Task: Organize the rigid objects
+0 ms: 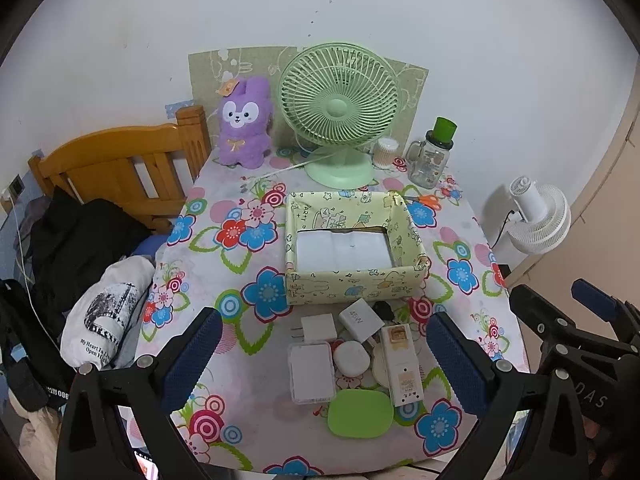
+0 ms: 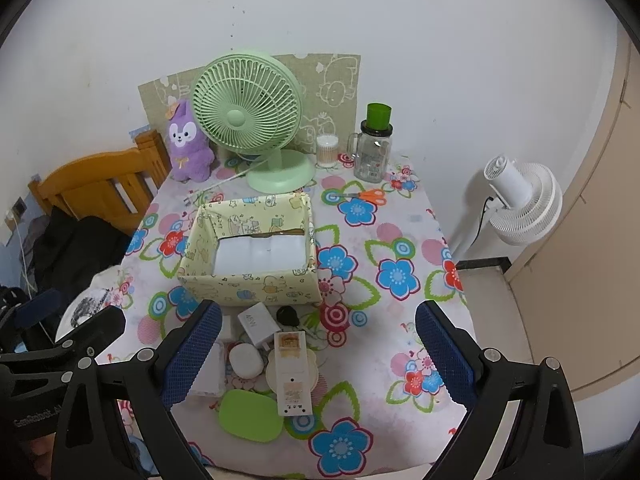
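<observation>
A yellow patterned box [image 1: 352, 284] [image 2: 248, 284] stands open mid-table with a white sheet inside. In front of it lies a pile of small rigid things: a white 45W charger [image 1: 360, 320] [image 2: 254, 322], a white plug [image 1: 318, 327], a clear flat case [image 1: 312, 372], a round white puck [image 1: 352, 358] [image 2: 245, 360], a long white remote-like box [image 1: 402, 364] [image 2: 293, 372], a green oval case [image 1: 360, 413] [image 2: 251, 416], a small black item [image 2: 288, 315]. My left gripper [image 1: 326, 364] is open above the pile. My right gripper [image 2: 318, 360] is open to the pile's right.
At the table's back stand a green fan [image 1: 340, 112], a purple plush [image 1: 244, 124], a cotton-swab jar [image 1: 386, 152], a glass jar with green cap [image 1: 432, 156] and orange scissors [image 2: 370, 196]. A wooden bed frame [image 1: 120, 168] lies left, a white floor fan [image 2: 520, 204] right.
</observation>
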